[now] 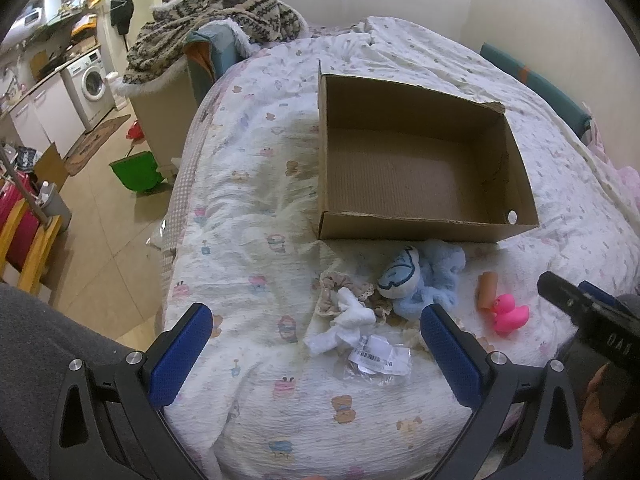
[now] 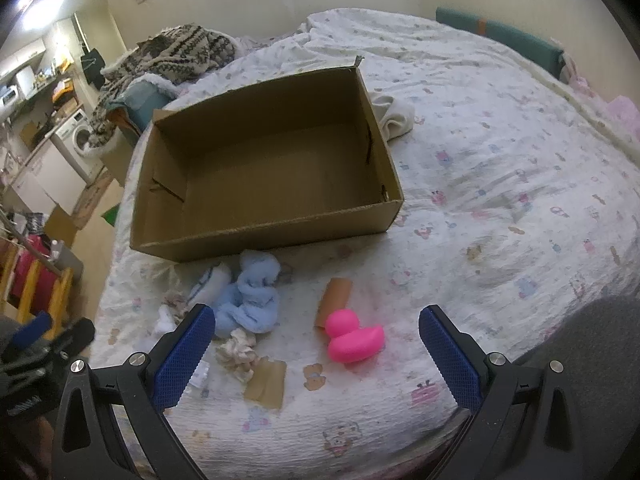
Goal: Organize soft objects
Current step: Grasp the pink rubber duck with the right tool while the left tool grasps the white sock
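An empty cardboard box [image 1: 424, 224] [image 2: 256, 240] sits on the bed. In front of it lie a blue fluffy cloth [image 1: 436, 280] [image 2: 252, 300], a white and blue sock [image 1: 400, 276], a white cloth [image 1: 344, 324], beige scrunchies [image 1: 332, 284] [image 2: 240, 352], a pink rubber duck [image 1: 508, 314] [image 2: 352, 338] and a brown tube [image 1: 486, 290] [image 2: 334, 296]. My left gripper [image 1: 316, 356] is open above the white cloth. My right gripper [image 2: 316, 356] is open, with the duck between its fingers' line.
A clear packet with a barcode label [image 1: 376, 360] and a brown tape piece [image 2: 268, 384] lie near the bed's front edge. A cream cloth [image 2: 394, 118] lies behind the box. Patterned blankets [image 1: 216, 20] pile at the far left; the floor drops off left.
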A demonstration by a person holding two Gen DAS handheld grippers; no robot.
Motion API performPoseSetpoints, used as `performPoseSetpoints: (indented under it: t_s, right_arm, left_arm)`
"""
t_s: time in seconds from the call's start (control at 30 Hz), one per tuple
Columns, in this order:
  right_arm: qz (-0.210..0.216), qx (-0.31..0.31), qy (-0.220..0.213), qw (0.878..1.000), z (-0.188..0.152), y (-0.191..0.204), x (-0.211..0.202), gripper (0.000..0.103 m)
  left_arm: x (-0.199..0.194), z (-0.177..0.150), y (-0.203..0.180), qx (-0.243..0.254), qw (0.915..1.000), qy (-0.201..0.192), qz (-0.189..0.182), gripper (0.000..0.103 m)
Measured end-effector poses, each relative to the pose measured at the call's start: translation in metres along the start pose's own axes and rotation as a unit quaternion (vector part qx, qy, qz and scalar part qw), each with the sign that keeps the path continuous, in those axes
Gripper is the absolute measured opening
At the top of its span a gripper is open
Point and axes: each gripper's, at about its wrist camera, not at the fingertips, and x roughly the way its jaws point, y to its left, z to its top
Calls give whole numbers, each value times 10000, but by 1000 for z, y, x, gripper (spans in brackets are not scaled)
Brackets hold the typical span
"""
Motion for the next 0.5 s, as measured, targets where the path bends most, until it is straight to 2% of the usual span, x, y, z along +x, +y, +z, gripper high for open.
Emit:
performPoseSetpoints:
  t_s: [0.1,0.17,0.27,0.43,0.5]
  right_arm:
    - [71,434,427,9981,9,-17,11,103]
    - [189,899,948,9912,15,-35,26,103]
    - [366,1423,1400,9792,22,-52,42,103]
    - [217,1361,2077,9684,26,-53,70,103]
    - [314,1276,2402,9618,22,-50,80,103]
  left_arm:
    - [1,1,4,-75,9999,67,-21,103]
    - [1,2,6,-124,9999,80,6,103]
    - [3,4,11,-269,9995,150,-10,103]
    - [5,7,19,-443,9988,222,-55,103]
    - [6,7,21,-490,9985,244,-65,103]
